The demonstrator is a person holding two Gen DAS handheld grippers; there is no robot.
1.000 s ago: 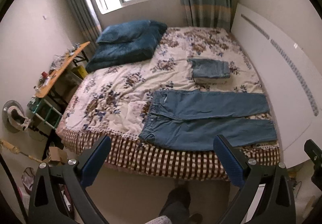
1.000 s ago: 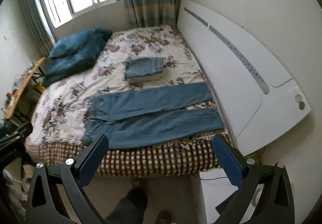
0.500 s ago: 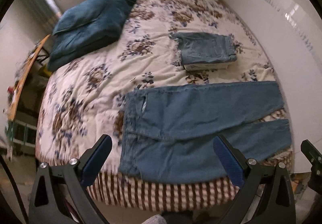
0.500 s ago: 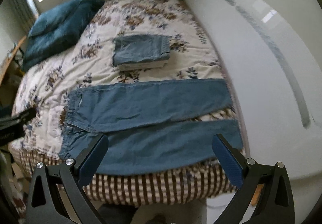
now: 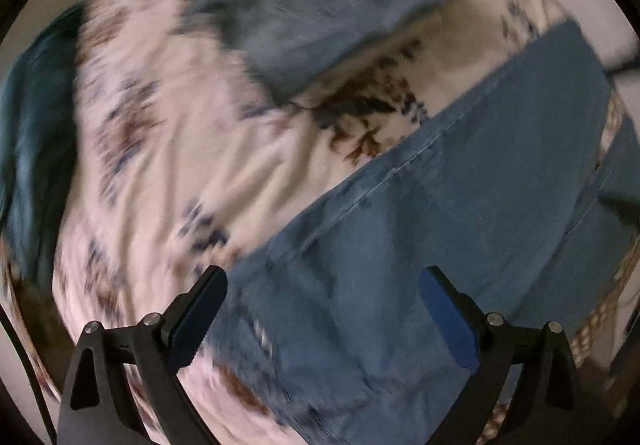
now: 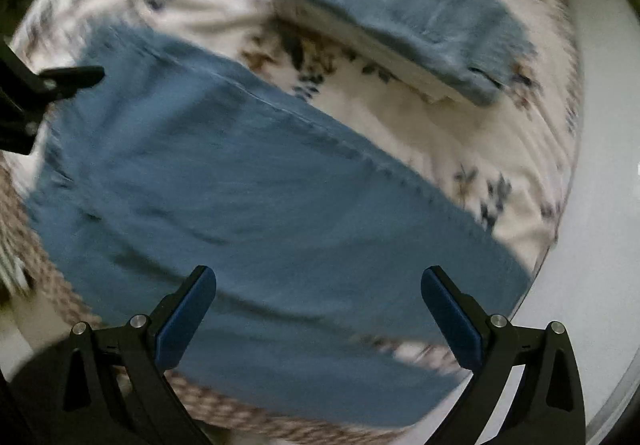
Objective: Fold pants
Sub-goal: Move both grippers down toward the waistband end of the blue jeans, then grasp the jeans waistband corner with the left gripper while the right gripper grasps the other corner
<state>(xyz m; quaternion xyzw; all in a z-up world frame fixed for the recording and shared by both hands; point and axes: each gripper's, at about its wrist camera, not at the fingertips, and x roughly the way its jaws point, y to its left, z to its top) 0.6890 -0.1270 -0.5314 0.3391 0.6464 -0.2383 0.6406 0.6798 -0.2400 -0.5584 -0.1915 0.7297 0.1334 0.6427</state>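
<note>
Blue jeans (image 5: 420,245) lie spread flat on the floral bed cover (image 5: 160,149), legs running right. My left gripper (image 5: 324,309) is open and empty, just above the waist end. My right gripper (image 6: 320,305) is open and empty above the leg end of the jeans (image 6: 248,197). A folded pair of jeans (image 5: 332,1) sits farther back on the bed; it also shows in the right wrist view (image 6: 400,5). Both views are motion-blurred.
A dark blue duvet (image 5: 32,117) lies at the left of the bed. The white headboard (image 6: 600,225) runs along the right. The checked bed skirt (image 6: 36,257) marks the near edge. The left gripper's finger (image 6: 60,81) shows at the left of the right wrist view.
Both grippers have dropped and moved in close over the spread jeans, which now fill the views. Both stay open. The jeans have not moved.
</note>
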